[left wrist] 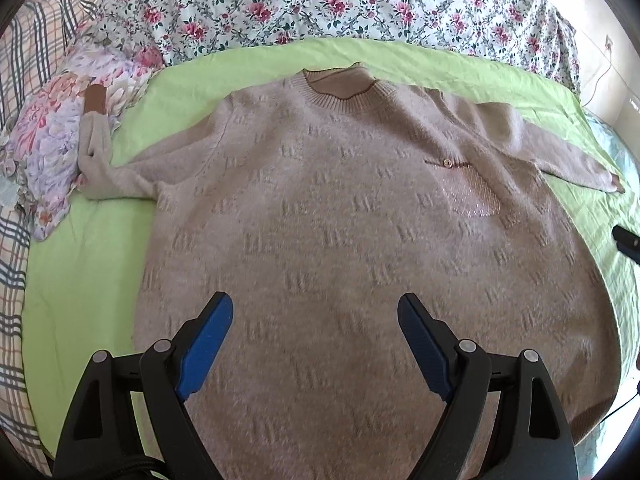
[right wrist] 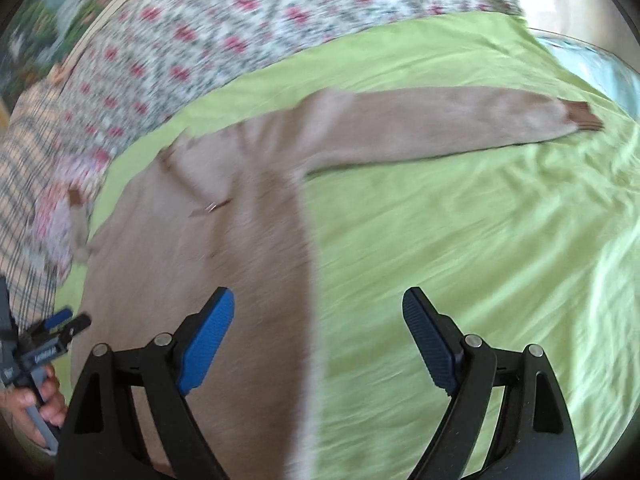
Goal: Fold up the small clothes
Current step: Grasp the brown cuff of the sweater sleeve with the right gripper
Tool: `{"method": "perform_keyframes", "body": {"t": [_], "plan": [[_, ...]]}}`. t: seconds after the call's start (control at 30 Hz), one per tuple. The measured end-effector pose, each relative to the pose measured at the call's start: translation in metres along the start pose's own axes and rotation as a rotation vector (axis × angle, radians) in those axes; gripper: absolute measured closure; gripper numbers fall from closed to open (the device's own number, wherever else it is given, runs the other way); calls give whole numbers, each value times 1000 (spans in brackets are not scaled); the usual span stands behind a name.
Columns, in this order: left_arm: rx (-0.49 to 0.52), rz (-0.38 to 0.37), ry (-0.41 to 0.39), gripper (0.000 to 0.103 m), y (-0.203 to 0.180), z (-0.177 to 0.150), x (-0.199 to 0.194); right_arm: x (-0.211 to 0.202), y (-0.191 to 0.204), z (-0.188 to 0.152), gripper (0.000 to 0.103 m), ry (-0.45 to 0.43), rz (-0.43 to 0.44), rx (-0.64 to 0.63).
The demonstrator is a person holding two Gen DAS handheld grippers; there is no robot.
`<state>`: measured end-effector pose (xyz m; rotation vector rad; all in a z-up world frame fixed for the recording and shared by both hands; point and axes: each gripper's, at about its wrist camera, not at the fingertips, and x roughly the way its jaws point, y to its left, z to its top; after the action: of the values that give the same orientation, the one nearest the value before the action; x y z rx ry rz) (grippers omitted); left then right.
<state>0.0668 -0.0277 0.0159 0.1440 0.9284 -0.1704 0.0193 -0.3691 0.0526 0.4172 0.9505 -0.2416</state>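
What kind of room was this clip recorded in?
Most likely a bedroom at home. A beige sweater lies spread flat on a green sheet over what looks like a bed, with a floral quilt bunched along the far edge and plaid bedding at the side.

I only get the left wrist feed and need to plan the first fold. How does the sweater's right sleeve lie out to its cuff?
Observer: The right sleeve lies straight out on the green sheet, brown cuff flat at its end.
Operator: Is the right gripper holding anything?
Observer: No, the right gripper is open, above the sweater edge.
Operator: What holds the left gripper?
Observer: A hand grips its handle.
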Motion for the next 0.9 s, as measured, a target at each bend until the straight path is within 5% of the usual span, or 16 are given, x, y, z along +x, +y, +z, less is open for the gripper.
{"method": "perform_keyframes", "body": {"t": [0.4, 0.5, 0.67, 0.73, 0.8, 0.9], "plan": [[9, -7, 35, 18, -16, 14, 23, -1, -154, 97, 18, -162, -183, 250], [13, -5, 52, 18, -19, 15, 30, 2, -190, 115, 37, -176, -252, 336], [12, -10, 78, 18, -23, 16, 41, 13, -249, 135, 43, -199, -277, 497], [11, -17, 86, 18, -25, 17, 44, 17, -263, 137, 69, -209, -279, 539], [9, -25, 87, 18, -26, 18, 46, 17, -266, 142, 95, -213, -238, 548], [10, -35, 84, 18, -28, 18, 46, 9, -223, 154, 95, -262, -143, 452]]}}
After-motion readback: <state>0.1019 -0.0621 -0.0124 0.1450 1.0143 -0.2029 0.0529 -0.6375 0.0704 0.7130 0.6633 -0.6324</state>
